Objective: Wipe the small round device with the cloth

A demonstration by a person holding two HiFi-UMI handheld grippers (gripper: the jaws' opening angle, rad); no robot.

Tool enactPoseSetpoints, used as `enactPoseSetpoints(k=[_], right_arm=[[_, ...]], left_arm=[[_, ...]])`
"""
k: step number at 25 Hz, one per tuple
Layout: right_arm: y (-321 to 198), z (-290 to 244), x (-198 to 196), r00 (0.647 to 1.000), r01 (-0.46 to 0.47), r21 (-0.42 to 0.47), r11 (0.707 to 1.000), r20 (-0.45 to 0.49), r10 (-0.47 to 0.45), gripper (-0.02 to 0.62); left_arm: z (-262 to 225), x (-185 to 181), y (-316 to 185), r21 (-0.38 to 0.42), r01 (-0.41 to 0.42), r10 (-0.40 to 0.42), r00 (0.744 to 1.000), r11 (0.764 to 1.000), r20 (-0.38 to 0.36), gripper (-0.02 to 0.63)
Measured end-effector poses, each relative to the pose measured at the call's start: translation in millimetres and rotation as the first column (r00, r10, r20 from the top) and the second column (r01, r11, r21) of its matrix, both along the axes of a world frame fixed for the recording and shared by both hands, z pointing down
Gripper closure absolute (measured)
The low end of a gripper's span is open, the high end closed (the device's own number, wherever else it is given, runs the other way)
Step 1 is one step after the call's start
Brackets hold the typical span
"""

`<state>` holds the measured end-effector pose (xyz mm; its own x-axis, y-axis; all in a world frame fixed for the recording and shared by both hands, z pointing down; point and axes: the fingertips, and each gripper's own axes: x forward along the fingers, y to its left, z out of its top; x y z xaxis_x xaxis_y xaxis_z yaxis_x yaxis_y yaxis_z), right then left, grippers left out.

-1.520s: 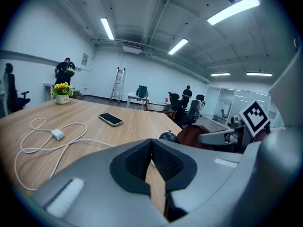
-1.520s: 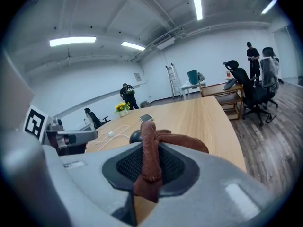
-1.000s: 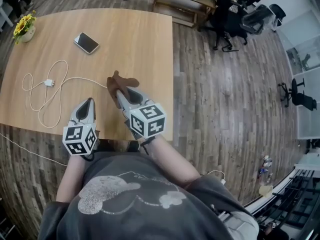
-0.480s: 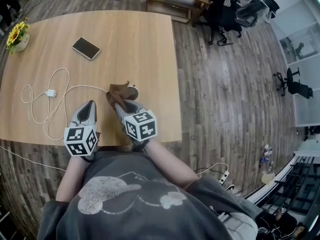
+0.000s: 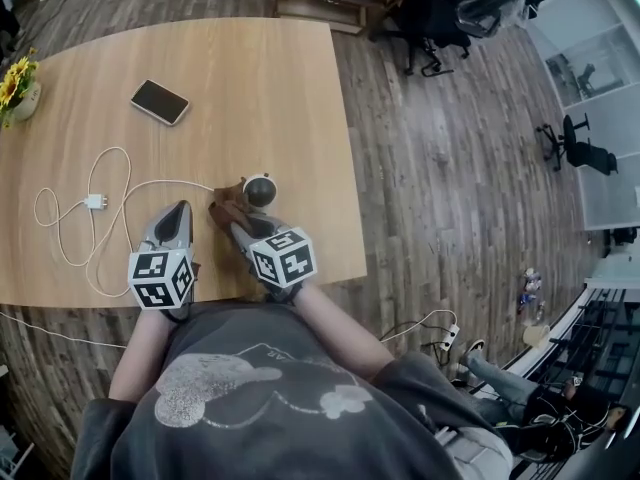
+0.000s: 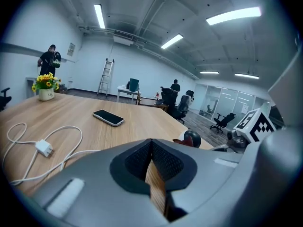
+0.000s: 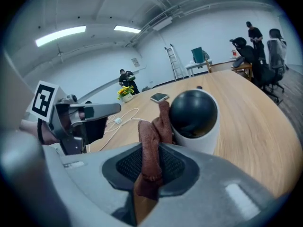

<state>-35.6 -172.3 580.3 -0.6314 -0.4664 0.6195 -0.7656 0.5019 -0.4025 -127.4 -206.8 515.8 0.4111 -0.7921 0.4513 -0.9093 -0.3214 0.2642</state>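
The small round device is a white base with a black dome, standing near the table's right front. A brown cloth is pinched in my right gripper, which is shut on it; the cloth's free end touches the device's left side. My left gripper rests to the left on the table, shut with nothing between its pads. From the left gripper view the device shows to the right beyond the jaws.
A white charging cable loops over the table's left part. A black phone lies farther back, and a small flower pot stands at the far left. The table edge is just right of the device. Office chairs stand beyond.
My right gripper has pulled the brown cloth back off the device toward the left front. The black dome, covered a second ago, now shows. The left gripper has stayed put.
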Motion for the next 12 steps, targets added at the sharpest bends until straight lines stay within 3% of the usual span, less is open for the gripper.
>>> enactPoseSetpoints(k=[3, 7, 12], right_arm=[[-3.0, -34.7, -7.9, 0.998, 0.045, 0.11, 0.993, 0.034, -0.049, 0.531], [-24.7, -101.3, 5.1, 0.995, 0.027, 0.289, 0.957, 0.085, -0.053, 0.531], [-63.0, -130.4, 51.9, 0.994, -0.077, 0.345, 0.935, 0.097, 0.046, 0.531]], left_arm=[[-0.2, 0.3, -2.8, 0.004, -0.011, 0.011, 1.0, 1.0, 0.009, 0.588], [0.0, -3.8, -5.3, -0.001, -0.006, 0.006, 1.0, 1.0, 0.011, 0.588], [-0.4, -6.8, -5.6, 0.004, -0.001, 0.001, 1.0, 1.0, 0.009, 0.588]])
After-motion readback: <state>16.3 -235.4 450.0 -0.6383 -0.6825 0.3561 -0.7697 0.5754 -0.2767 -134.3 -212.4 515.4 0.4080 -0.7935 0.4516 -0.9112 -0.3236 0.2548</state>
